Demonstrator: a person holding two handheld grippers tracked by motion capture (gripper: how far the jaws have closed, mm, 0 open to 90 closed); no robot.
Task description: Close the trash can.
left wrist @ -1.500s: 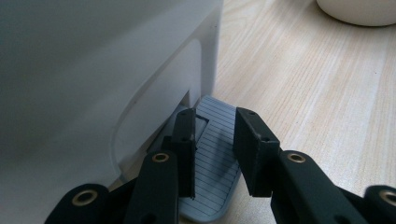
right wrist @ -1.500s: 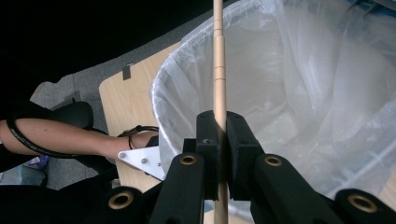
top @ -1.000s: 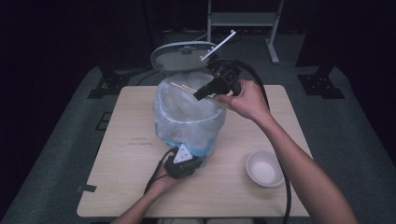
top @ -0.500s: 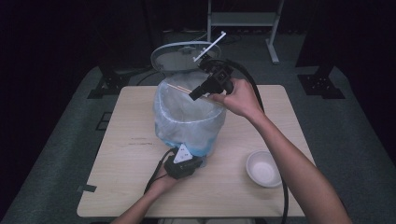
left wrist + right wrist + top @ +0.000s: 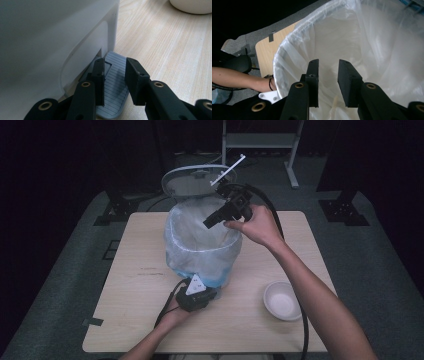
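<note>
A white pedal bin [image 5: 200,265] lined with a clear plastic bag [image 5: 372,45] stands mid-table, its lid [image 5: 192,182] raised at the back. My left gripper [image 5: 202,290] is at the bin's front base. Its jaws [image 5: 114,67] stand apart and rest on the grey ribbed pedal [image 5: 115,95]. My right gripper [image 5: 207,224] hangs over the bin's mouth, tilted down into it. Its jaws [image 5: 328,65] have just been opening, and nothing is between them. A pale thin stick [image 5: 334,102] lies at the bottom of the bag.
A small white bowl [image 5: 283,301] sits on the wooden table [image 5: 140,285] to the right of the bin; its rim [image 5: 192,6] is also in the left gripper view. The right gripper's black cable [image 5: 272,215] arcs behind the hand. The floor around the table is dark.
The right gripper shifted a little left over the bin's mouth. The thin stick at its tips a second ago is gone from them. The left hand stayed on the pedal.
</note>
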